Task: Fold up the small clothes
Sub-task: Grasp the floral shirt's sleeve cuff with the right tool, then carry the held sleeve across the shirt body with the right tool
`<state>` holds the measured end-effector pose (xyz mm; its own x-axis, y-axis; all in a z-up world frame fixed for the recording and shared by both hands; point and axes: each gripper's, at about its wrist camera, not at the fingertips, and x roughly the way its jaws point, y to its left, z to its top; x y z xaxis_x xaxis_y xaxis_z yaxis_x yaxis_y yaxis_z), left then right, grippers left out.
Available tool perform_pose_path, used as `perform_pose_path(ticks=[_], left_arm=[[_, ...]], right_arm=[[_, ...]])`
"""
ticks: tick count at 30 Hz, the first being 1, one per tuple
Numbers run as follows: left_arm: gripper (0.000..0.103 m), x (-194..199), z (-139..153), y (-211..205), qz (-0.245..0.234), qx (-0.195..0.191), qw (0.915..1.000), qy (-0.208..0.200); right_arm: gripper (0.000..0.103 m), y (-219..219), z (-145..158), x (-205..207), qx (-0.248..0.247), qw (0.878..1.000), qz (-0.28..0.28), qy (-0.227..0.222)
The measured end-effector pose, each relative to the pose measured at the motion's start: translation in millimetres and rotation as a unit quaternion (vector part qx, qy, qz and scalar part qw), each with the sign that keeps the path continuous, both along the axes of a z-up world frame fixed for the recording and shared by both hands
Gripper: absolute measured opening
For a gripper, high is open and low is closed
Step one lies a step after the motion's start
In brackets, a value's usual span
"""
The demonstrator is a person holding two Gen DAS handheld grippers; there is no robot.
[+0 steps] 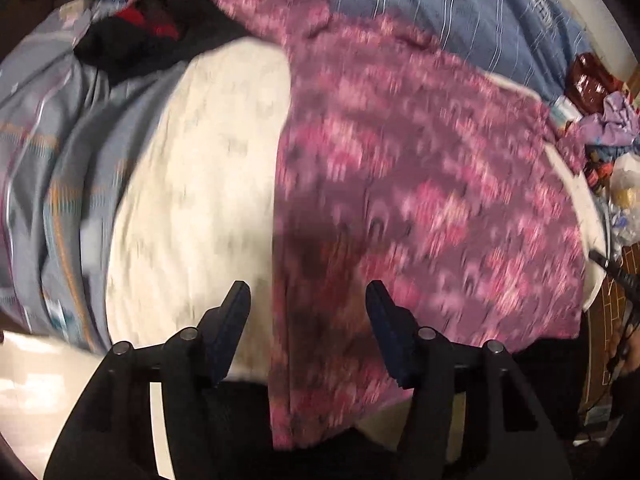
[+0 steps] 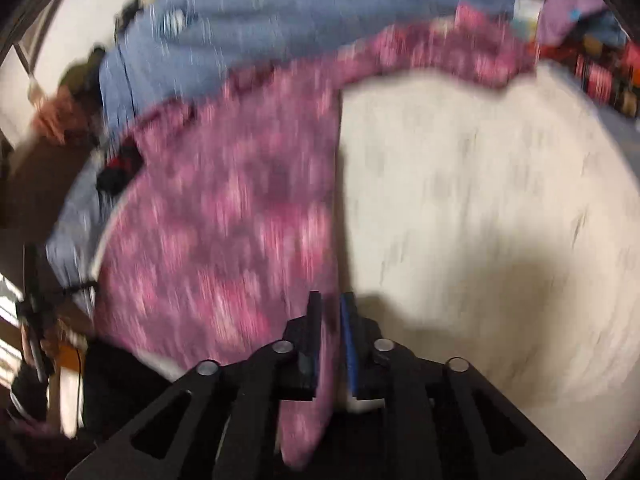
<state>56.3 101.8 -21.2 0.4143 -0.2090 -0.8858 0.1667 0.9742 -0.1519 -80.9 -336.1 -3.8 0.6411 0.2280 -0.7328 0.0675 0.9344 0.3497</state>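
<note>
A pink and purple patterned garment (image 1: 420,184) lies spread on a cream sheet (image 1: 192,184). Both views are motion blurred. My left gripper (image 1: 308,292) is open, its jaws wide apart over the garment's near left edge, which runs between them and hangs off the front. In the right wrist view the same garment (image 2: 224,220) lies to the left. My right gripper (image 2: 330,300) is nearly shut on the garment's right edge, and cloth hangs down between the fingers (image 2: 314,332).
A blue striped bedcover (image 1: 440,4) lies beyond the garment. A grey patterned quilt (image 1: 52,152) and a black and red cloth (image 1: 136,36) are at the left. Clutter and bags (image 1: 608,112) sit at the right edge. Cream sheet (image 2: 480,200) stretches right of my right gripper.
</note>
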Motion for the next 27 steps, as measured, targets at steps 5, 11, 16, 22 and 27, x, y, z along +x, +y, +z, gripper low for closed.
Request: perform_pose_path(ticks=[5,11,16,22,27], left_arm=[[0.069,70.0,8.5,-20.7,0.023,-0.019,0.9995,-0.010],[0.069,137.7,-13.1,-60.3,0.054,-0.032,0.9976,0.028],[0.069,156.5,-17.2,-62.9,0.088,-0.029,0.9956,0.010],[0.072,160.4,-17.4,-78.0,0.070,0.013,0.9974,-0.013],[0.072,156.6,6.3,-82.4,0.068,-0.036,0.9961,-0.044]], right_arm=[[0.050,-26.3,19.1,82.1,0.052,0.997,-0.033,-0.055],[0.042,-13.9,-19.8,193.2,0.071,0.997,-0.038,-0.015],[0.004,-6.9,-1.9,215.8,0.028,0.998,-0.021,-0.049],[0.012,-27.0,-17.4,213.2,0.060,0.997,-0.050,-0.012],[0.031,-101.8,19.4,152.0,0.074,0.979,-0.168,-0.085]])
